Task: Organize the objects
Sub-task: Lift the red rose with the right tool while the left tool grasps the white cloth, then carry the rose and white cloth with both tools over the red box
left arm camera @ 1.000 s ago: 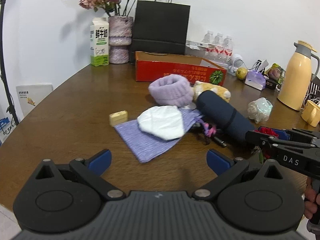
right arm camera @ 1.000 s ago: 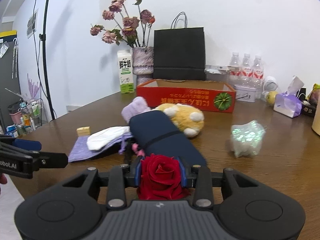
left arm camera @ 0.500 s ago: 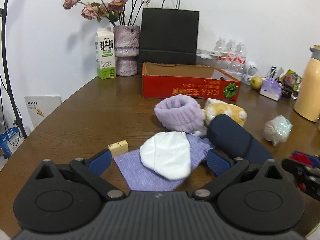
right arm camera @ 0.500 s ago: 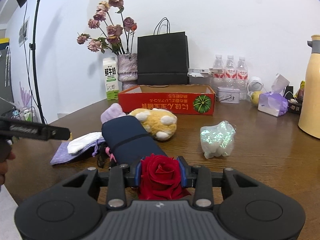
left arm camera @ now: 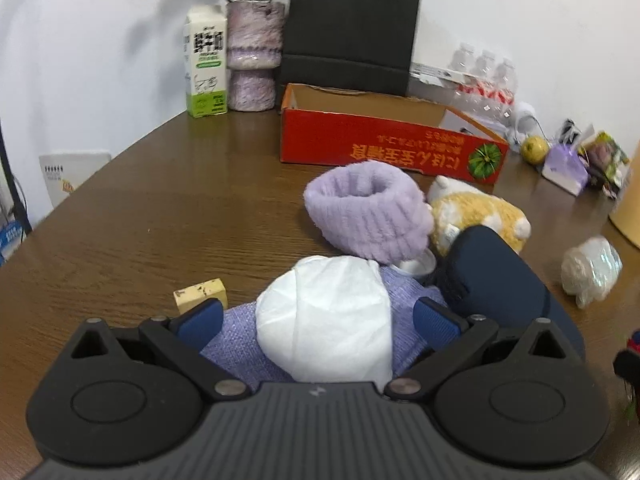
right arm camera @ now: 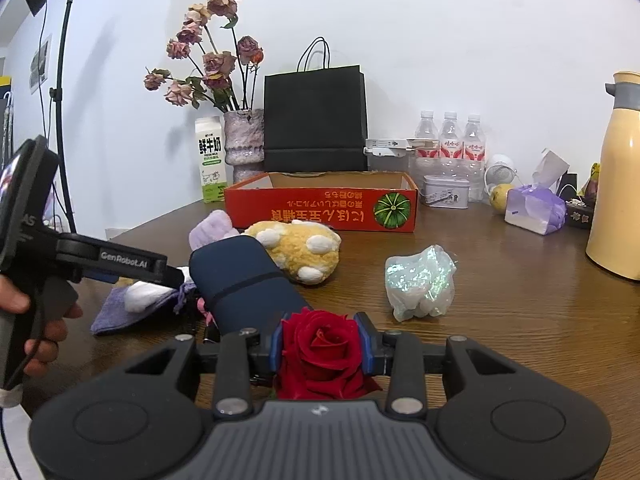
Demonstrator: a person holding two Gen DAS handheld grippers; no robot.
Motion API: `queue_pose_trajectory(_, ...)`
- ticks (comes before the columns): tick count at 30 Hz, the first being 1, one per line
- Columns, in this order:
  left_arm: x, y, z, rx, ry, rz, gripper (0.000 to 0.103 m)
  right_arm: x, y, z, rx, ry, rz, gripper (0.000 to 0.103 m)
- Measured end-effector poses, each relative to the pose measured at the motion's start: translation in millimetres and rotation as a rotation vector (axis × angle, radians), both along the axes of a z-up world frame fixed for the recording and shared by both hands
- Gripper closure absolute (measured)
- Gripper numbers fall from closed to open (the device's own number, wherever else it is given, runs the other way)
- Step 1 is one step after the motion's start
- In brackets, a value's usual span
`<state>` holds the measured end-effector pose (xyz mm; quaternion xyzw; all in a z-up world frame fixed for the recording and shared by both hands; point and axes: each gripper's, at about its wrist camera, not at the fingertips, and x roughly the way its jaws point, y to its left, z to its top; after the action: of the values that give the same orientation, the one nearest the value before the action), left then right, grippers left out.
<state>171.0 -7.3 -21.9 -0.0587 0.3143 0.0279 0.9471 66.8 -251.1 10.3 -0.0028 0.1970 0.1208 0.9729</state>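
On the brown wood counter (left arm camera: 132,216), far side against the wall: black paper bag (right arm camera: 316,118) with handles, standing upright; contents hidden. In front of it a shallow red cardboard box (left arm camera: 384,148), open top, orange script printed upside down and a green pumpkin mark at its right end; the visible interior looks bare, with a small white item at its far right corner, unclear what. Left of the bag, a mottled pink vase (right arm camera: 243,140) holding dried roses, then a milk carton (right arm camera: 211,159) with bold black Chinese characters and a green base. Right of the box: three water bottles (right arm camera: 450,136) with red labels, a small grey tin (right arm camera: 446,192), and a yellow thermos (right arm camera: 618,184) at the edge.

Mid-counter cluster: navy roll (right arm camera: 240,280), yellow plush toy (right arm camera: 300,246) touching it, lilac fluffy band (left arm camera: 366,210), iridescent wrapped bundle (right arm camera: 420,282) apart to the right. A white folded cloth (left arm camera: 326,316) lies on a lilac knit cloth (left arm camera: 236,344); small yellow block (left arm camera: 199,293) just beside.

Left gripper (left arm camera: 318,322): fingers spread wide, holding nothing; the white cloth sits between them. Its side reads "GenRobot.AI" in the right wrist view.

Right gripper (right arm camera: 322,346): fingers closed tight on a red rose (right arm camera: 320,350), held near the navy roll's end.
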Motion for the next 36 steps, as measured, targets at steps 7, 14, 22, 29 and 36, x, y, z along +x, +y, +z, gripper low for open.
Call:
queue_pose_trajectory(7, 0.7, 12.3, -8.4, -0.096, 0.024, 0.009, 0.018, 2.2, 0.9, -1.0, -0.002, 0.008, -0.006, 0.069)
queue_pose_trajectory(14, -7.9, 7.1, -4.8, -0.075, 0.019, -0.019, 0.040, 8.0, 1.8, -2.2, 0.012, 0.022, -0.008, 0.069)
queue_pose_trajectory(22, -22.0, 2.0, 3.1, -0.012, -0.032, -0.043, 0.054, 8.8, 3.5, -1.5, 0.009, 0.026, -0.013, 0.069)
queue_pose_trajectory(29, -37.1, 3.5, 12.0, 0.001, -0.079, -0.047, 0.055, 5.5, 3.6, 1.6, 0.003, 0.013, -0.020, 0.069)
queue_pose_trajectory(36, -52.3, 1.0, 30.8, 0.035, -0.152, -0.051, 0.055, 6.1, 6.7, 8.0, 0.000, -0.006, -0.021, 0.069)
